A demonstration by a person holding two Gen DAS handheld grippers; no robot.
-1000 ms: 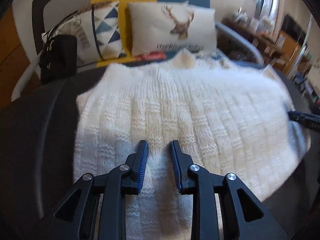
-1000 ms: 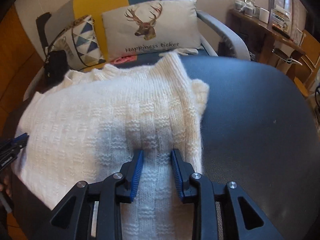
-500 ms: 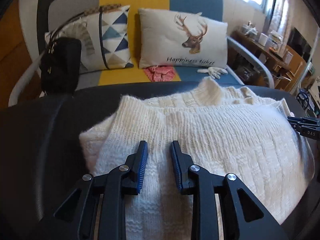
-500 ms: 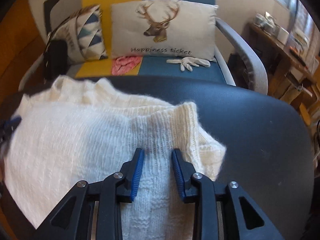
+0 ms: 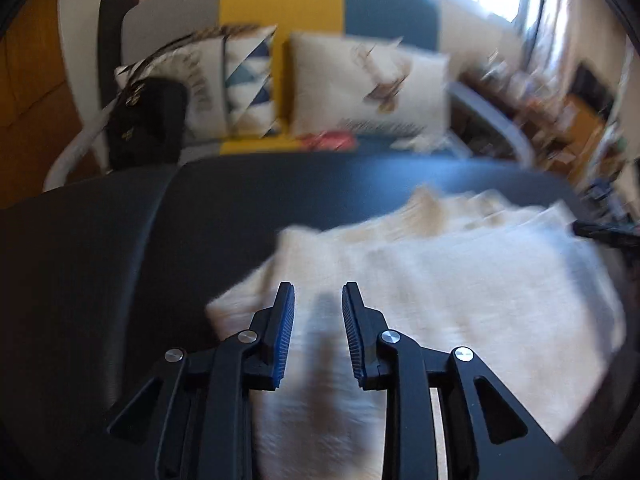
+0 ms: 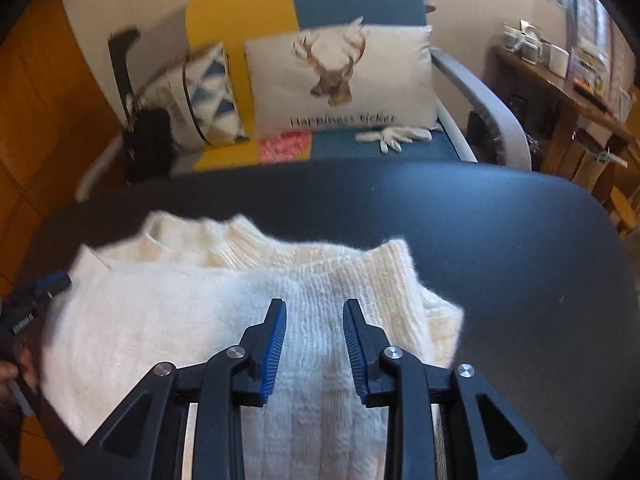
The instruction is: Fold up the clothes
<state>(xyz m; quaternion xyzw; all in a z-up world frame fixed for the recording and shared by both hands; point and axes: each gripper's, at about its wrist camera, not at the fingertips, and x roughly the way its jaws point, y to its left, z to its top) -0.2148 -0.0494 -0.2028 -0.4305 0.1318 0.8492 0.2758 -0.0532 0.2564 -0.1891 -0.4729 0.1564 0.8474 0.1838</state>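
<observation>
A cream knitted sweater (image 5: 460, 280) lies folded on a dark table (image 5: 100, 260). My left gripper (image 5: 318, 300) is shut on a fold of the knit at the sweater's left end, and the cloth runs up between its blue pads. My right gripper (image 6: 314, 308) is shut on the sweater (image 6: 180, 300) near its right end, just left of a ribbed corner. Each gripper shows in the other's view: the right one (image 5: 604, 232) at the sweater's right edge, the left one (image 6: 40, 292) at its left edge. The left wrist view is blurred by motion.
Bare dark tabletop (image 6: 500, 240) spreads beyond and to the right of the sweater. Behind the table stands a sofa with a deer cushion (image 6: 340, 76), a triangle-patterned cushion (image 6: 208, 92), a black bag (image 6: 150, 140), a pink cloth (image 6: 284, 146) and a white glove (image 6: 394, 136). Cluttered wooden shelves (image 6: 560, 92) stand at the right.
The sweater has come nearer with both grippers. Its far edge now lies well short of the table's back rim, leaving more bare tabletop beyond. The jaws' gaps look unchanged.
</observation>
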